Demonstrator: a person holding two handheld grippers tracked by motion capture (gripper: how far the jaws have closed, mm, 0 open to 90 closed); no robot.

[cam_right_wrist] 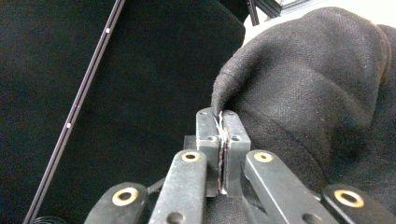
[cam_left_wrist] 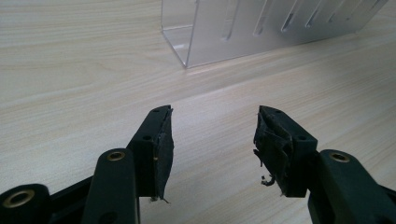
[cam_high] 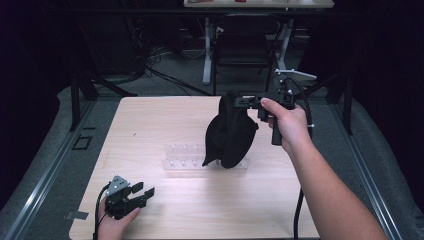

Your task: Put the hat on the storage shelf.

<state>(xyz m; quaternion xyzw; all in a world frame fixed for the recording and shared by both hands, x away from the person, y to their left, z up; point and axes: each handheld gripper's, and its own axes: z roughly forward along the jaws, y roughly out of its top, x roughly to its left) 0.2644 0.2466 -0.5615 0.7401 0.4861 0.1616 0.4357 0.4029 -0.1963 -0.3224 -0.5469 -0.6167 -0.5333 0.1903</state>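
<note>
The right gripper [cam_high: 243,102] is raised above the table [cam_high: 150,125], its jaws pinched together on an edge of the black cloth [cam_high: 230,132], which hangs over the clear plastic rack [cam_high: 182,159] (lower end near it). The left gripper [cam_high: 145,190] rests at the near-left corner, jaws apart, holding nothing

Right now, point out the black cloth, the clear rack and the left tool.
black cloth [cam_high: 231,134], high view, middle of the hanging fabric.
clear rack [cam_high: 182,161], high view, bare left part.
left tool [cam_left_wrist: 212,140], left gripper view, midway between fingertips.
</note>
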